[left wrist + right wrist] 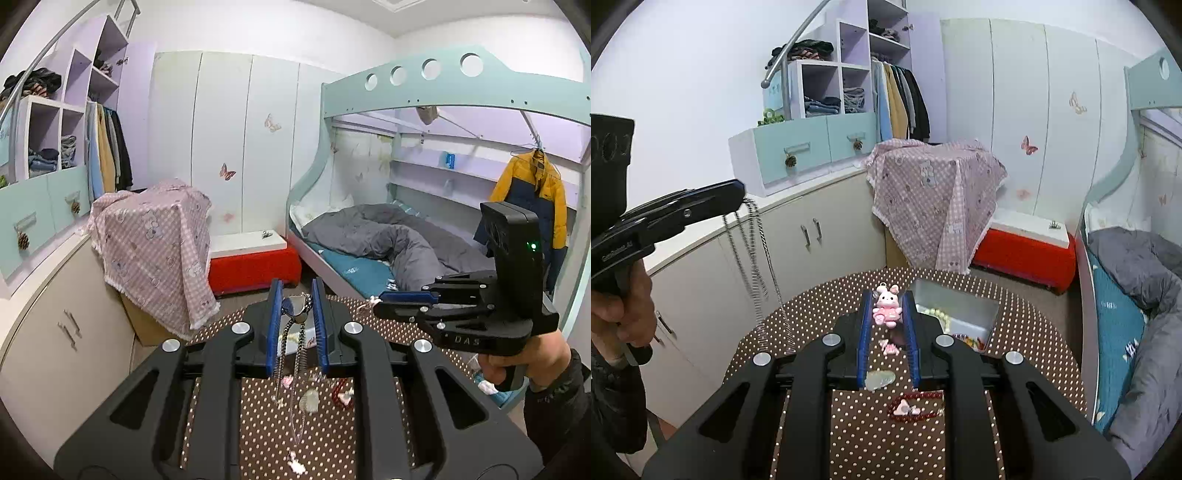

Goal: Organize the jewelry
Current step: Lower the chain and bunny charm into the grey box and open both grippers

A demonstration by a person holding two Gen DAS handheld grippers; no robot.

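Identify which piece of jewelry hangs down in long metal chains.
The silver chain necklace pinched in the left gripper; the pink bunny charm in the right gripper is small and chainless.

Necklace (295,314): shiny metal chain w/ polished pendant. Bunny charm (886,309): glossy pink plastic. Surface (849,424): matt dotted cloth. Box (964,314): dull metal. Tool bodies: matt blk plastic.

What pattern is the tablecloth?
Brown with small white polka dots; the tablecloth shows best in the right wrist view.
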